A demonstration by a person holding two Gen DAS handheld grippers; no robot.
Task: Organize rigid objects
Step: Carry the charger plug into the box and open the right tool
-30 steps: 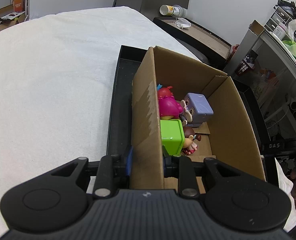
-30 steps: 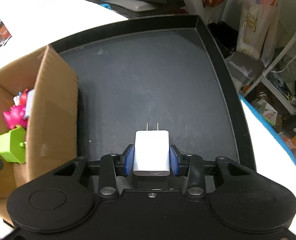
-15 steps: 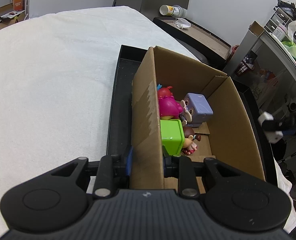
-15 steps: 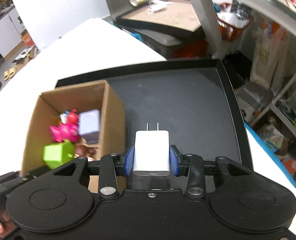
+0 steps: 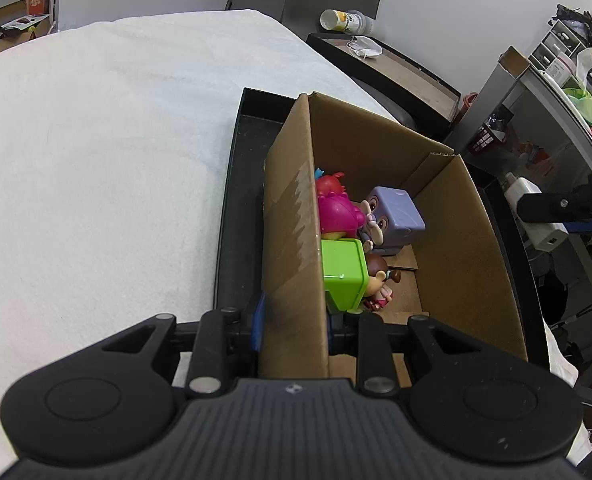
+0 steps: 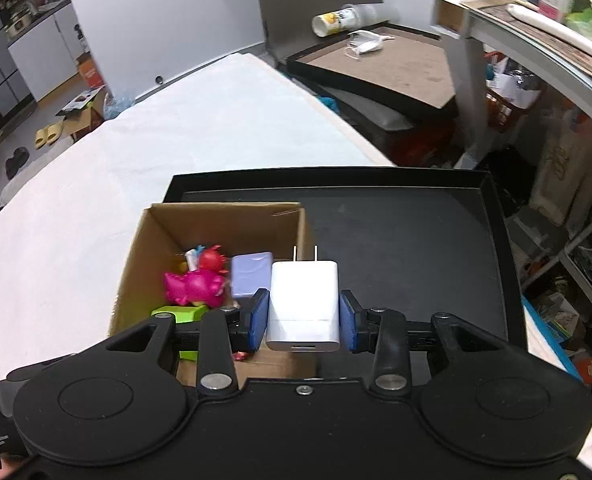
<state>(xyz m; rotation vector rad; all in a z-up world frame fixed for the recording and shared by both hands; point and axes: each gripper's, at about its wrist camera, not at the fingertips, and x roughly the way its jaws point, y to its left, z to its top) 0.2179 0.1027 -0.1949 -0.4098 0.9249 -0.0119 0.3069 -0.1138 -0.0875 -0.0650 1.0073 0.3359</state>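
My left claw [image 5: 294,322] is clamped on the near-left wall of the cardboard box [image 5: 451,240], one finger outside, one inside. The box sits in the black tray [image 6: 407,240] on the white-covered desk [image 5: 96,152]. Inside it I see a green cube [image 5: 343,276], a pink figure [image 5: 337,216], a red one [image 5: 329,184] and a lilac block [image 5: 395,216]. My right claw [image 6: 303,318] pinches the white charger [image 6: 303,304] by its sides, prongs pointing forward, held in the air over the box's right wall.

Matt corrugated cardboard box [image 5: 292,216]; glossy white plastic charger [image 6: 303,304]; matt blk tray [image 6: 415,236].
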